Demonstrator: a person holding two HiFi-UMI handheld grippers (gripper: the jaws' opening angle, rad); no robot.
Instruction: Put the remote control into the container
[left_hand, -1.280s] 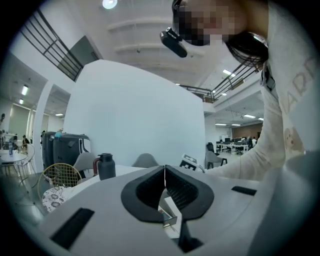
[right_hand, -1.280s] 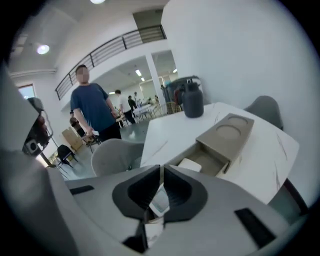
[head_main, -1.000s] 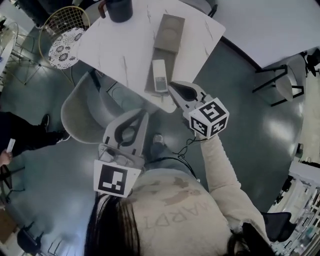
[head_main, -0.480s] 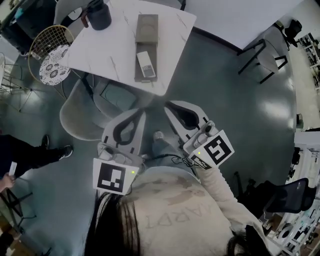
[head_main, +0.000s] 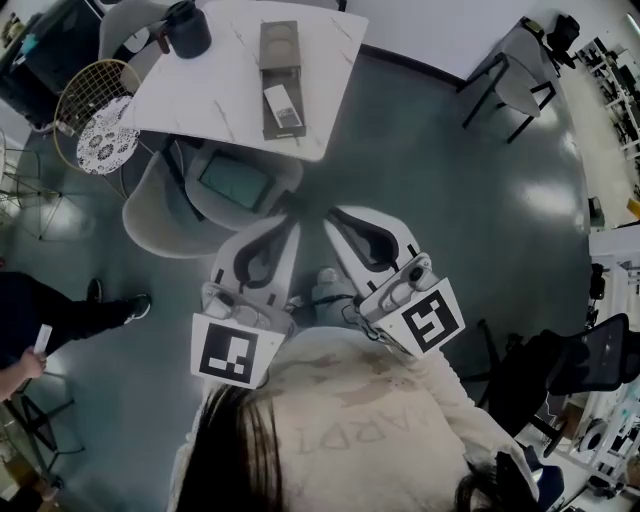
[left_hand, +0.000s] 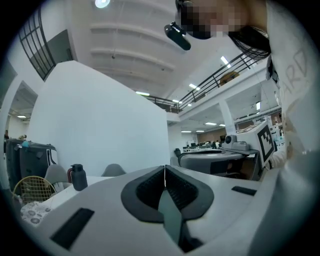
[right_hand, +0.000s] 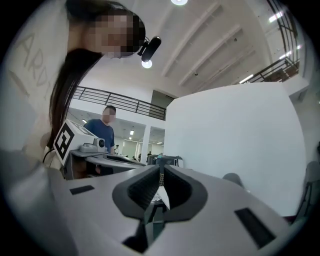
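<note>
The white remote control lies in the near end of a long brown container on the white marble table. Both grippers are drawn back close to the person's body, well short of the table, over the floor. In the head view, my left gripper and my right gripper point toward the table, side by side. The left gripper view shows my left gripper shut with nothing in it. My right gripper in its own view is shut and empty too.
A black flask stands at the table's far left corner. A grey shell chair sits tucked by the table, a wire chair with a patterned cushion to its left. A person stands at left; another table and an office chair at right.
Both grippers have pulled back from the table toward the body; the right one has left the spot beside the remote. The table with container and remote now lies farther off.
</note>
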